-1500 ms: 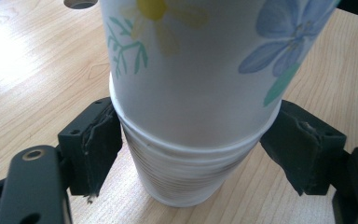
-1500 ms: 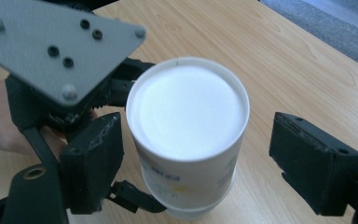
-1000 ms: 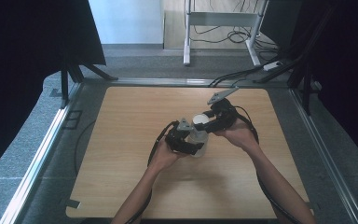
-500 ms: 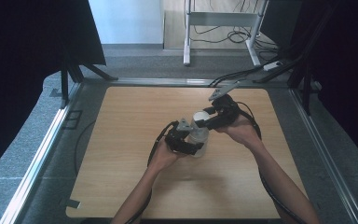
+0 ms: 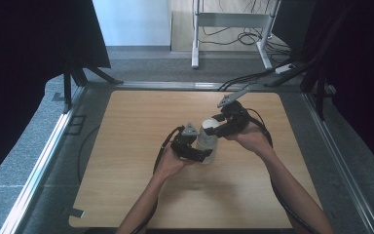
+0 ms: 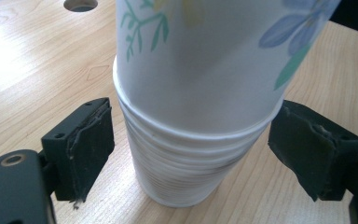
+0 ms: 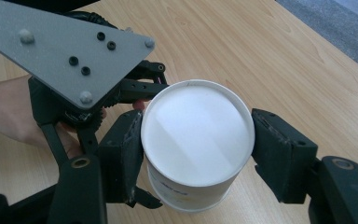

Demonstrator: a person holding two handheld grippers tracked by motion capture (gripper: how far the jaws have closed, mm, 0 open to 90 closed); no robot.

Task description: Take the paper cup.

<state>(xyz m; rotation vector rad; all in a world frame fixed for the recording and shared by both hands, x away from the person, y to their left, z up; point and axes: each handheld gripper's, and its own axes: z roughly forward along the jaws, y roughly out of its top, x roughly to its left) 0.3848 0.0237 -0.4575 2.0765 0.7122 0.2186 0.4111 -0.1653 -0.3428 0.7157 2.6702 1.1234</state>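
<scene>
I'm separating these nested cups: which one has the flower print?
The top cup, tilted and gripped by the right gripper; the cups under it show only plain white rims.

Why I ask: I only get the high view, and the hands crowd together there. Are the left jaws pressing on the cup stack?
Observer: No. The left gripper has just been opening its jaws. Both pads stand clear of the paper cup stack between them.
Operator: And the right one?
Observer: The right gripper is shut on the upturned top cup, with its jaws pressing on opposite sides near the base.
Operator: Any print on it?
Observer: Flowers and green leaves, visible in the left gripper view.
</scene>
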